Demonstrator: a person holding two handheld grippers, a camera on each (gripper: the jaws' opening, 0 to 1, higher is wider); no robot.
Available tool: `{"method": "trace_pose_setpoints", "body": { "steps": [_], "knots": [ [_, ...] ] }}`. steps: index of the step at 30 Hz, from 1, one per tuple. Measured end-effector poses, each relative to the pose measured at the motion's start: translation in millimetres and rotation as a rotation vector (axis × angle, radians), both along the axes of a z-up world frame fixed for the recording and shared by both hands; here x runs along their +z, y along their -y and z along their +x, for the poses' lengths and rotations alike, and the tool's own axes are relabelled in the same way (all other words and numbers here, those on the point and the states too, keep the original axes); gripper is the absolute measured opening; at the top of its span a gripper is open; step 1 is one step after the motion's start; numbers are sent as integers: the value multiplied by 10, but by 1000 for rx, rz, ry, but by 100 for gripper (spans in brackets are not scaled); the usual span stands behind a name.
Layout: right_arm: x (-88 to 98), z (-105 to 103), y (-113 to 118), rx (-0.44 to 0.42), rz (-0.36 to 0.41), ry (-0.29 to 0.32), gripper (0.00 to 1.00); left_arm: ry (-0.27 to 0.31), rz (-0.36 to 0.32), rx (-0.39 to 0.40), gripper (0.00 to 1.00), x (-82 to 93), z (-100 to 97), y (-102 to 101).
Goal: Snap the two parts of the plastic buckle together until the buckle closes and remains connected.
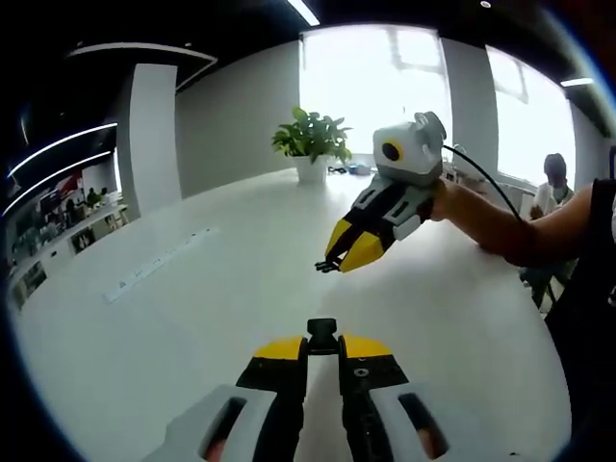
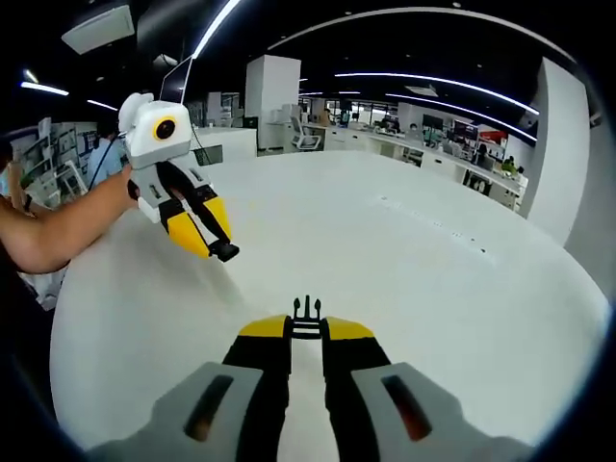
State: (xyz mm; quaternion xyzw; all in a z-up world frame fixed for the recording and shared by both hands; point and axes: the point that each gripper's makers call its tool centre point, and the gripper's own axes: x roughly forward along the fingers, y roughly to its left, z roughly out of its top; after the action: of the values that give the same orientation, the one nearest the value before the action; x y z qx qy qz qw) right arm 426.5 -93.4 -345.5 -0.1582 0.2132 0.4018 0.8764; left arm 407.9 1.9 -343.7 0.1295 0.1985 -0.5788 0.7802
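My left claw point(image 1: 321, 339) is clenched on the socket half of the buckle point(image 1: 321, 332), which juts from its tips above the white counter point(image 1: 192, 318). I keep it lifted so its mouth is free to meet the other piece. Further right of that landmark half, my right claw point(image 1: 339, 260) hangs apart from it, clenched on the pronged half point(image 2: 306, 313), prongs forward. The two halves are well apart and unjoined; I judge they need aligning before pressing home. A potted plant point(image 1: 311, 142) stands beyond.
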Motion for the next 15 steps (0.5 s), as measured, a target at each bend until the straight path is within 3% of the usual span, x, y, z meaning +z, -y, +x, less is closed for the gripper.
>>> {"method": "trace_pose_setpoints", "body": {
  "steps": [15],
  "knots": [
    [-71, -100, 14, 17, 10, -18, 11, -18, 24, -39, 10, -83, -116, -29]
  ]
}}
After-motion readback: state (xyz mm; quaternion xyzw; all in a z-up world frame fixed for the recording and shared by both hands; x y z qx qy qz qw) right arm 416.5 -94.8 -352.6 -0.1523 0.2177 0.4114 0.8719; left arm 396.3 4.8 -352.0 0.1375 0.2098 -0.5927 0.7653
